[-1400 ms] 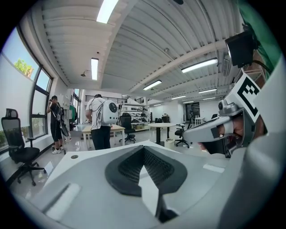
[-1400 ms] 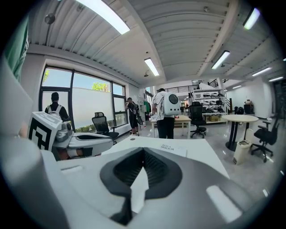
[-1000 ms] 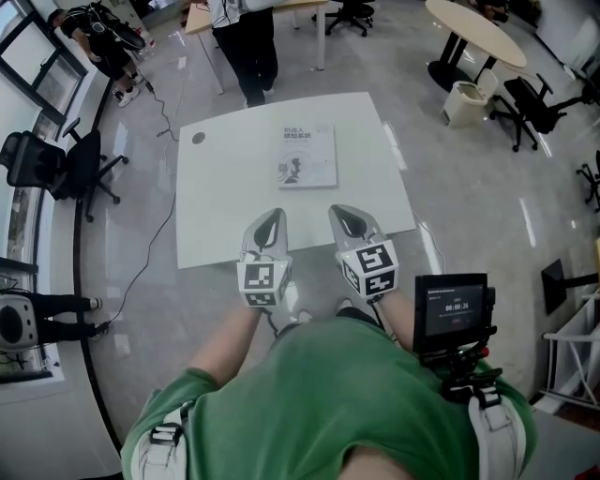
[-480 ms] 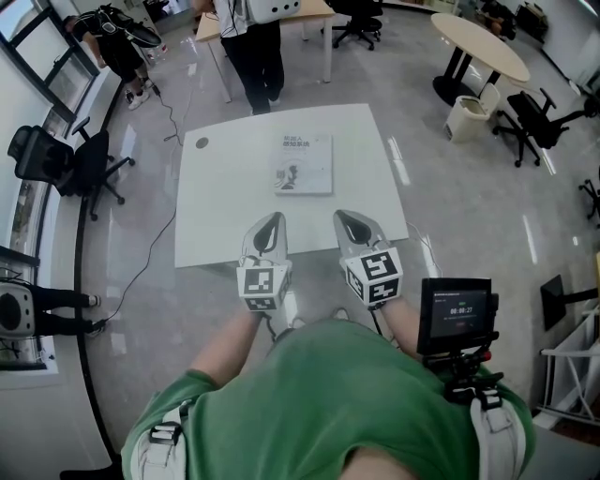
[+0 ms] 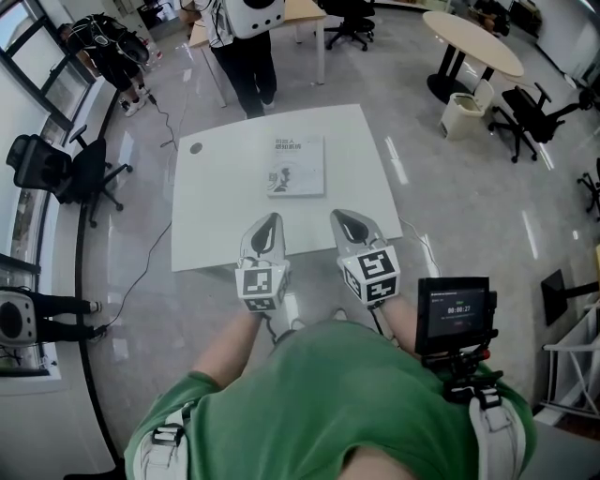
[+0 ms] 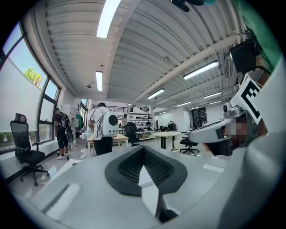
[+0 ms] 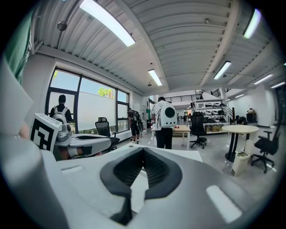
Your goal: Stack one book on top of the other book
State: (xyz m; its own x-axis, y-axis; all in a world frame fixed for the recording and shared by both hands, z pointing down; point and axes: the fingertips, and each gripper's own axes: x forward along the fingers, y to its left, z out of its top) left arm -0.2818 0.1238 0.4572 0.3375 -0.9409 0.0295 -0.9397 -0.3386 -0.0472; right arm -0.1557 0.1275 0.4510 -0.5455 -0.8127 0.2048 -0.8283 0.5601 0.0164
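Nearest the camera, a small screen (image 5: 456,310) is seen mounted at the chest of the person in green. Just ahead, the left gripper (image 5: 269,221) and the right gripper (image 5: 345,217) are held side by side and apart over the near edge of the white bench (image 5: 220,211), both pointed towards its far side. Each gripper's jaws are seen pressed together in its own view, with nothing caught between the dark ribbed pads (image 6: 154,166). The marker cubes (image 5: 262,284) are turned up towards the head camera.

Further along the bench, a light-covered book (image 5: 297,167) is found lying flat near the middle of the far half, well apart from both grippers. Only this one cover can be made out. A small dark disc (image 5: 195,147) is set near the far left corner.

Beyond the bench, a standing person with a white backpack (image 5: 253,11) is seen. A black office chair (image 5: 56,171) is placed to the left, and a round table (image 5: 472,39) with a pale bin (image 5: 464,103) to the right.
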